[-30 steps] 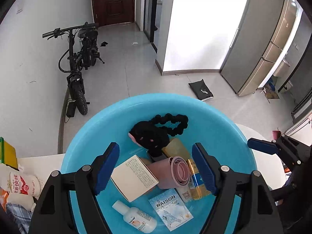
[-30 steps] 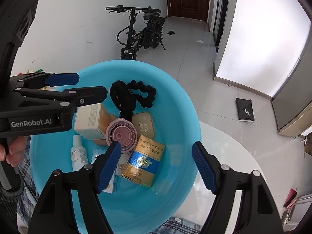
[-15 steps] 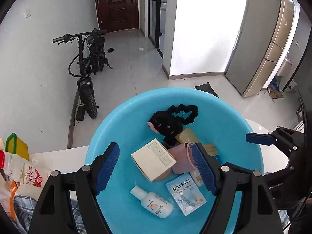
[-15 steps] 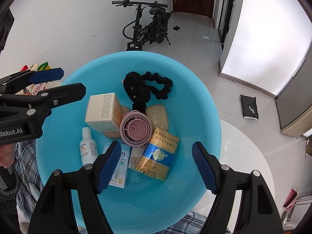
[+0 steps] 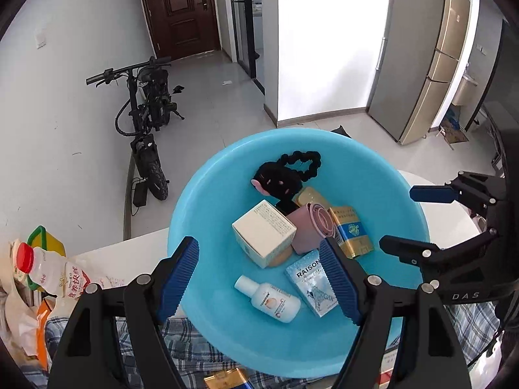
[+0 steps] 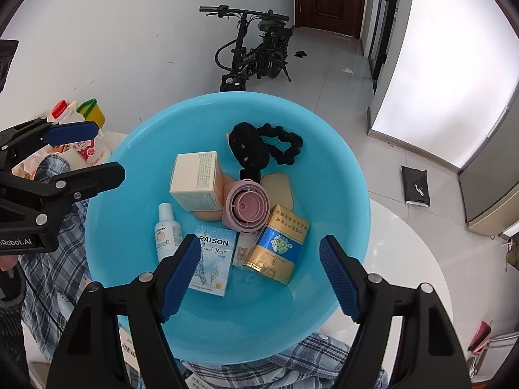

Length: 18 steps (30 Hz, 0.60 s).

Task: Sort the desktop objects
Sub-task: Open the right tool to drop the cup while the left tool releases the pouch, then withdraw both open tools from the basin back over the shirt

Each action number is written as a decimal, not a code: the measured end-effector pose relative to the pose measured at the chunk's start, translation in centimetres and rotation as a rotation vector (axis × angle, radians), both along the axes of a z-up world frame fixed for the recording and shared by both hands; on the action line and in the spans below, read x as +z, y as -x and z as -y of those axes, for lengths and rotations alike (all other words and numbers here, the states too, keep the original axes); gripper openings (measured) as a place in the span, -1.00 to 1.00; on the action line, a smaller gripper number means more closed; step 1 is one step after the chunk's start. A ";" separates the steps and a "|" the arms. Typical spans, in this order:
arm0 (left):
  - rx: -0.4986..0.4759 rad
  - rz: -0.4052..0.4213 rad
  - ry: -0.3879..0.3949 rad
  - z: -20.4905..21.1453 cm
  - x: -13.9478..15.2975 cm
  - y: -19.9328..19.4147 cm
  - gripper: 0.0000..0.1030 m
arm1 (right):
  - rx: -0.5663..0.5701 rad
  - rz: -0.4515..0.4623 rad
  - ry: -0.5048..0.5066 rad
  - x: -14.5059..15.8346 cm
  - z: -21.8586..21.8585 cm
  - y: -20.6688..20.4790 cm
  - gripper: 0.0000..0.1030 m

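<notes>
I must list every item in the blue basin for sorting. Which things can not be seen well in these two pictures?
- Tan pads: mostly under the pink cup and cream box, right wrist view.
- Small white packet: wedged between RAISON box and gold pack; print too small.
- Gold item: cut by bottom edge, behind the basin, left wrist view.
</notes>
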State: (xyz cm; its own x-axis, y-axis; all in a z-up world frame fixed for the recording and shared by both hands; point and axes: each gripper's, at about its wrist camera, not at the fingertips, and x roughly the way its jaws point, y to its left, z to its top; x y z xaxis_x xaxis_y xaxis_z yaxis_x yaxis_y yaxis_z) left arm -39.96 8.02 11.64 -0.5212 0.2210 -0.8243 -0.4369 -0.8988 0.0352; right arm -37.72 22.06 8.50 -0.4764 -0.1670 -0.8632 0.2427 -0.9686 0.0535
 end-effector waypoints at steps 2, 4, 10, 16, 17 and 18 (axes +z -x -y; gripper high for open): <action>-0.005 0.001 -0.004 0.3 0.3 -0.8 0.53 | 0.006 -0.004 -0.005 0.3 0.3 -0.5 0.47; -0.015 -0.013 -0.003 0.5 0.8 -1.7 0.53 | 0.010 -0.006 -0.007 0.6 0.5 -0.8 0.48; -0.027 -0.027 -0.024 1.3 2.7 -4.0 0.53 | 0.016 -0.012 0.007 1.2 1.1 -2.1 0.49; -0.024 -0.042 -0.017 2.3 3.7 -6.1 0.53 | 0.029 -0.029 -0.007 2.2 1.3 -4.3 0.51; -0.025 -0.042 -0.008 2.4 3.7 -6.5 0.53 | 0.031 -0.031 -0.009 2.4 1.3 -4.6 0.51; -0.027 -0.041 -0.001 2.5 3.7 -6.9 0.53 | 0.033 -0.035 -0.010 2.6 1.3 -5.0 0.51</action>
State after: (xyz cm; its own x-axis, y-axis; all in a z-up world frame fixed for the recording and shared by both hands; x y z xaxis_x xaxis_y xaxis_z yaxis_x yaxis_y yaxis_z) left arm -33.07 5.49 15.33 -0.5483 0.2363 -0.8022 -0.4594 -0.8867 0.0528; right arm -32.77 20.71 11.05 -0.5004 -0.1745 -0.8480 0.2756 -0.9606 0.0350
